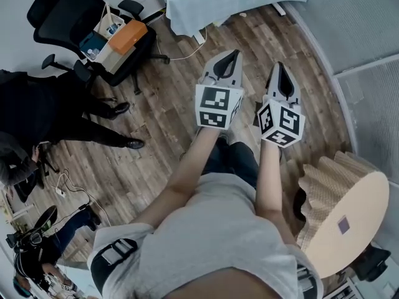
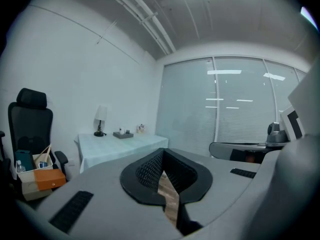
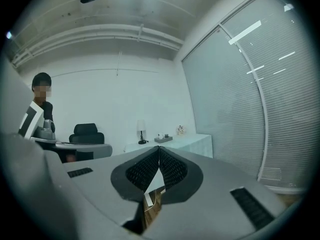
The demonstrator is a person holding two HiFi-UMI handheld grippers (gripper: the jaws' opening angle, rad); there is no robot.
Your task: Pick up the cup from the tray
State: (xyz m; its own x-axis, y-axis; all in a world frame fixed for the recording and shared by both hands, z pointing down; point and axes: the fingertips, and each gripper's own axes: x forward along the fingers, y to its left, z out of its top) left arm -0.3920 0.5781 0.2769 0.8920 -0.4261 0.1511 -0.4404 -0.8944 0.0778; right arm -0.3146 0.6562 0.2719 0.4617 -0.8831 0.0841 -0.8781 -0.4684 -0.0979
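Person is standing on wood floor (image 1: 162, 123), holding left gripper (image 1: 233, 55) and right gripper (image 1: 278, 67) side by side, both pointing toward the cloth-covered table (image 1: 237, 2). Both pairs of jaws are sitting pressed together, with nothing between them. Tray (image 2: 123, 134) is resting on that table near a lamp (image 2: 100, 120), well apart from both grippers. Small items are showing on it, too small to pick out the cup. Office chair (image 1: 68, 17) is carrying a box (image 1: 115, 39) at left
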